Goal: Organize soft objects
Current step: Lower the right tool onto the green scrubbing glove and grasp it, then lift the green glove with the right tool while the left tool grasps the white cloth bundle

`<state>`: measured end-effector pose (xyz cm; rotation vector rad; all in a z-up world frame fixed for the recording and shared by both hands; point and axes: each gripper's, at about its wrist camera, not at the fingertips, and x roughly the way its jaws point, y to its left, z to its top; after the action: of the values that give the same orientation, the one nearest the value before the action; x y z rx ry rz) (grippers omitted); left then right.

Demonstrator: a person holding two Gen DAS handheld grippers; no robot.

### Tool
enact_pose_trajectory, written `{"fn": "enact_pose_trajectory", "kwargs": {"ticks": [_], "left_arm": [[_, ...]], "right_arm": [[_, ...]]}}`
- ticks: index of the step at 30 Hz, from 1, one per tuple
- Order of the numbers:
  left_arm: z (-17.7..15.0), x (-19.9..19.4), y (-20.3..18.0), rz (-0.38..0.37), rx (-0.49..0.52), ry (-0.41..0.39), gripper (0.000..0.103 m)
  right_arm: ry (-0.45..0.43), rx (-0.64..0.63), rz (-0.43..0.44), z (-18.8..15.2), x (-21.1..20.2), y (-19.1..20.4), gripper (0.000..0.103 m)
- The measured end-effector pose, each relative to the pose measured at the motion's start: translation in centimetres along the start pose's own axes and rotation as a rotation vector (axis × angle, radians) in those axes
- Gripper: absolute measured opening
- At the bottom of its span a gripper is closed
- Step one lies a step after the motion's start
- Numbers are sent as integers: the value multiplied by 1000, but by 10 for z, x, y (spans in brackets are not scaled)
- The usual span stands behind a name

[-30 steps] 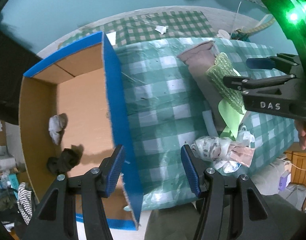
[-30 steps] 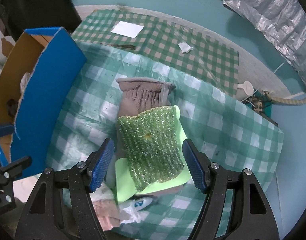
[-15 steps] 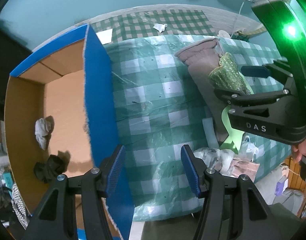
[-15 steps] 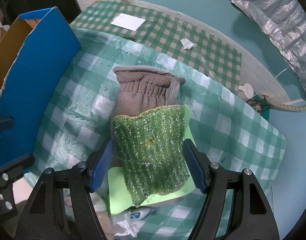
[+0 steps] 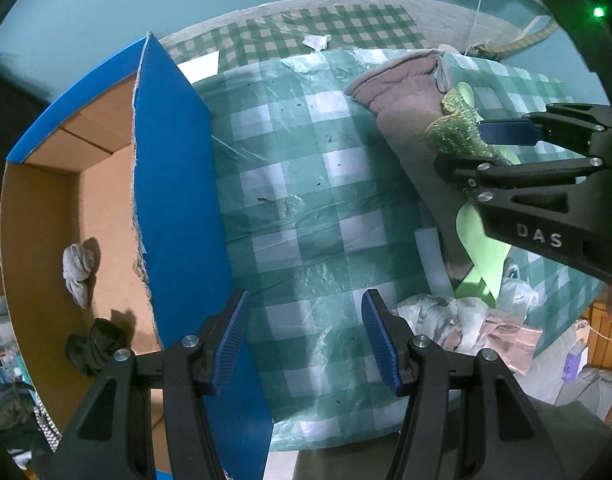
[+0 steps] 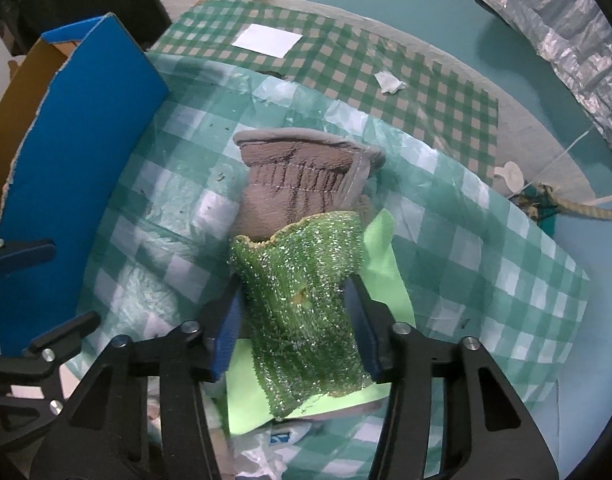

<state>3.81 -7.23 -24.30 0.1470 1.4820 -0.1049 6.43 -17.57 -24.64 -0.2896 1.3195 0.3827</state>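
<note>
A glittery green scrub cloth (image 6: 302, 300) lies on a light green sheet (image 6: 382, 256) atop a grey-brown towel mitt (image 6: 302, 184) on the checked table. My right gripper (image 6: 294, 312) has its jaws pressed against both sides of the green cloth, which bunches between them; it also shows in the left wrist view (image 5: 502, 148). My left gripper (image 5: 306, 336) is open and empty above the tablecloth, beside the blue cardboard box (image 5: 174, 200). The box holds a white sock (image 5: 78, 272) and a dark sock (image 5: 94, 344).
Crumpled plastic bags and a pink cloth (image 5: 478, 328) lie at the table's near right edge. A white roll (image 5: 430, 256) lies beside the mitt. A paper square (image 6: 266, 40) and a paper scrap (image 6: 388, 82) lie on the far checked cloth. A rope (image 6: 578, 208) lies at right.
My right gripper moved forward over the green cloth and its jaws closed in on it. My left gripper swung right, away from the box interior, over the tablecloth.
</note>
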Motion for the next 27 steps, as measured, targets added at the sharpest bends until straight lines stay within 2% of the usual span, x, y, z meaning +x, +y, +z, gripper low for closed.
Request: {"fn": "enact_pose_trajectory", "kwargs": {"ticks": [5, 11, 15, 17, 19, 22, 27], "left_arm": [[0, 1, 0, 0, 6, 4, 59], [-1, 2, -2, -7, 20, 5, 59], [-3, 1, -4, -19, 45, 2, 60], [-6, -2, -7, -54, 72, -11, 69], [-8, -5, -9, -78, 99, -24, 71], [-14, -11, -18, -95, 166, -54, 72], [-21, -7, -35, -116, 255, -41, 72]], "right_arm": [[-4, 46, 45, -2, -8, -9, 27], [-22, 95, 79, -5, -19, -22, 14], [-40, 125, 101, -11, -28, -27, 13], [-50, 143, 108, -15, -33, -30, 13], [-60, 162, 118, -20, -38, -32, 13], [-69, 183, 129, -28, -44, -33, 13], [-86, 213, 131, -43, -55, -36, 13]]}}
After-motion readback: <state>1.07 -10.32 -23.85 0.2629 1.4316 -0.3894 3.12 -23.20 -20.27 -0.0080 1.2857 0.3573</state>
